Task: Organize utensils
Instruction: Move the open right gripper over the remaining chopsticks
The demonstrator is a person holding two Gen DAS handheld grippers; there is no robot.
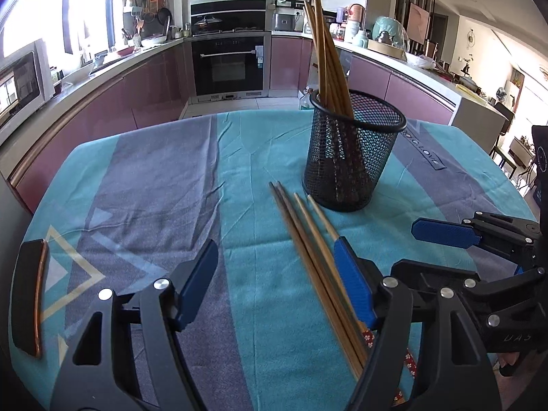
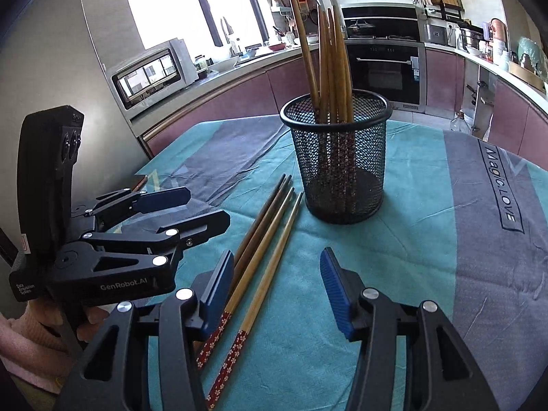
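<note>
Wooden chopsticks (image 2: 263, 239), four loose ones, lie side by side on the counter (image 2: 428, 239), tips toward the black mesh cup (image 2: 337, 157) that stands just beyond them and already holds a bundle of upright chopsticks (image 2: 328, 68). The loose sticks are light, rigid and smooth; they will likely roll or scissor apart if pinched off-centre. Recommended hold: across the shaft near mid-length, or on the patterned red ends nearest the cameras, where the surface may give more grip. The left gripper (image 1: 277, 274) has its jaws released with nothing between the pads; its right pad rests just beside the outermost stick. The right gripper (image 2: 277, 291) also has its jaws released and straddles the two right-hand sticks without pressing on them, while the other two lie under or just outside its left pad. Both grippers work close together, so clearance between them is tight. The cloth covering the counter is wrinkled and soft, which may let a stick sink and resist a low pinch. Open room exists to the right of the cup and on the left of the cloth; a dark phone-like object (image 1: 29, 294) lies near the left edge. The cup is light and could tip if struck on insertion.
</note>
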